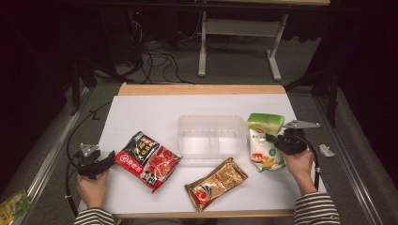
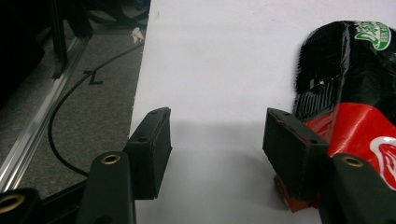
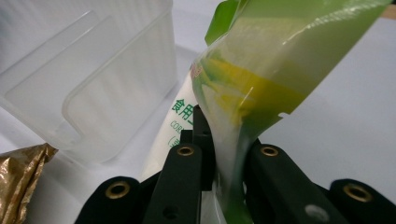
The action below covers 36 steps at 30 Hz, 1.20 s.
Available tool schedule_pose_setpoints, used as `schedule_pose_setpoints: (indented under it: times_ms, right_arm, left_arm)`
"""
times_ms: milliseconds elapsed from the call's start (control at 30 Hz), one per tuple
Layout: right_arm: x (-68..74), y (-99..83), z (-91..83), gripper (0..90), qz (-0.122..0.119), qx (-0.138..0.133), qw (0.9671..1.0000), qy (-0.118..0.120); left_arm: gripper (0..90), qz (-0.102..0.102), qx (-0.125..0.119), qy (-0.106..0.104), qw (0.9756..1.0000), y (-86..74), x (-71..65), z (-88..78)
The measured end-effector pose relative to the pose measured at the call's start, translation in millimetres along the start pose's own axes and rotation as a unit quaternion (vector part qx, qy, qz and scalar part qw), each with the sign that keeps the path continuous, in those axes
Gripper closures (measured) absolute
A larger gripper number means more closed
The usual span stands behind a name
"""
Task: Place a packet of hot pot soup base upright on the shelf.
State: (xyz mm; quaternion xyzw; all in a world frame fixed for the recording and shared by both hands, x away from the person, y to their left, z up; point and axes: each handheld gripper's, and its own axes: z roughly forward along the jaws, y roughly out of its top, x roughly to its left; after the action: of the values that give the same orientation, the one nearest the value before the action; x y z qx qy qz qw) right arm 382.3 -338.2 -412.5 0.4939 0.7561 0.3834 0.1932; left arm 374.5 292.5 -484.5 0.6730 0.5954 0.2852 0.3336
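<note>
Two tools: my right tool (image 3: pixel 224 154) pinches the green pouch (image 3: pixel 261 79) near the bench's right edge; left tool (image 2: pixel 217 149) spread.

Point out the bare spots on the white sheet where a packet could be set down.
Free: the far strip of the white sheet behind the clear bin, and the far left corner beyond the red packet. Crowded: the near middle, between the red packet, gold packet and green packet that the right gripper clamps.
</note>
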Motion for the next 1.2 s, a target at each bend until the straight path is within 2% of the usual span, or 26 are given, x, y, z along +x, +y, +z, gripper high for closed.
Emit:
schedule_pose_setpoints:
  times_ms: [167,300,567,900,1200]
  right_arm:
    - [4.7,5.4,-10.3,87.1,-0.011,-0.019,0.9998,-0.002]
    - [6.6,7.1,-16.1,87.4,-0.009,-0.023,0.9997,-0.005]
    - [9.8,11.6,-31.6,87.7,-0.025,-0.030,0.9992,-0.006]
    - [12.8,13.4,-40.7,88.0,-0.026,-0.040,0.9989,0.001]
    - [22.2,18.1,-49.2,88.1,-0.040,-0.052,0.9978,0.006]
  left_arm:
    - [42.1,0.000,0.000,-0.001,1.0000,0.0,0.2,0.0]
    - [42.1,-0.001,0.000,-0.001,1.0000,0.0,0.2,0.1]
    - [42.0,-0.001,0.000,-0.001,1.0000,0.0,0.2,0.1]
    - [42.1,-0.001,0.000,-0.001,1.0000,0.0,0.2,0.1]
    - [41.8,-0.002,0.003,-0.001,1.0000,0.2,0.7,0.7]
